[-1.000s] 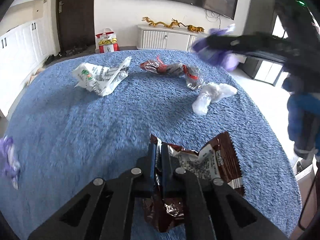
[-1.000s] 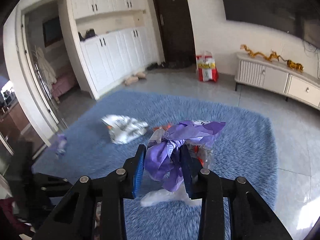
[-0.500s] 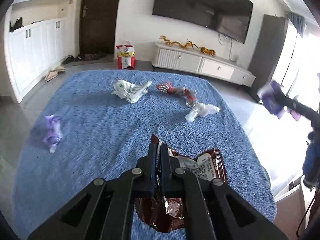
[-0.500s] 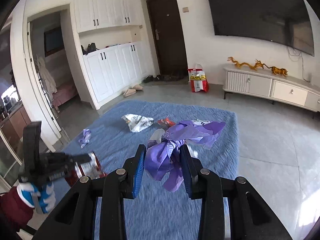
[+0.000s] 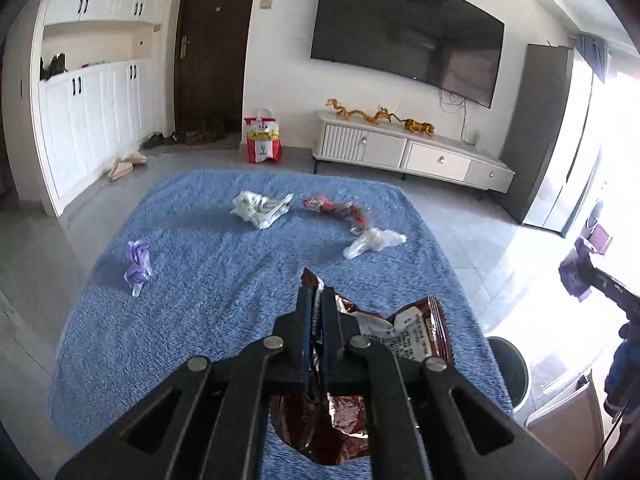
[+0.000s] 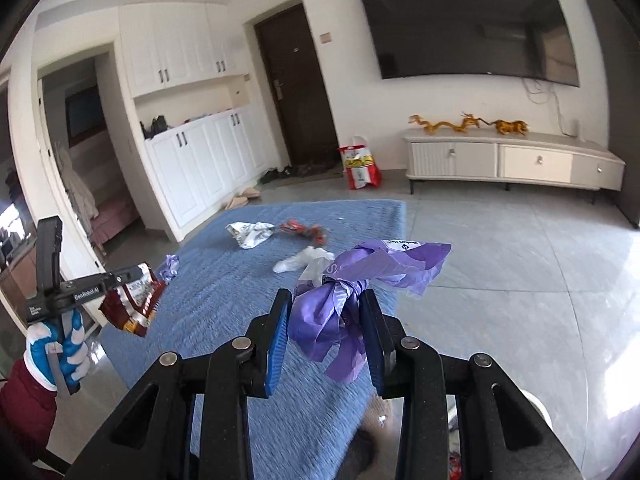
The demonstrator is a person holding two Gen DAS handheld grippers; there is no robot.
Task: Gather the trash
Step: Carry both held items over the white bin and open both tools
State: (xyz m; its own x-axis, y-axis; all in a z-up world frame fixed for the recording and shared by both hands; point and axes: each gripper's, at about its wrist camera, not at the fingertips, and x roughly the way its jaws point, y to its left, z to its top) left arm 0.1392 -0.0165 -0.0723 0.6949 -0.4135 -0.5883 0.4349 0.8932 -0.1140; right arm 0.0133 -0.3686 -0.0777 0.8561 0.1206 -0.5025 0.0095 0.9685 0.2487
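Blue rug point(image 5: 224, 304), brown wrapper point(image 5: 404, 328) hanging roughly upright

Both grippers, left point(image 5: 316, 312) w/ brown wrapper point(image 5: 400, 328), lifted away from rug point(image 5: 200, 300).

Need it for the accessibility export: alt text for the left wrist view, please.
The left gripper is shut on a crumpled brown snack wrapper above a blue rug. Four more pieces lie on the rug: a purple bag, a white wrapper, a red wrapper and a clear bag. A dark bin stands at the rug's right edge.
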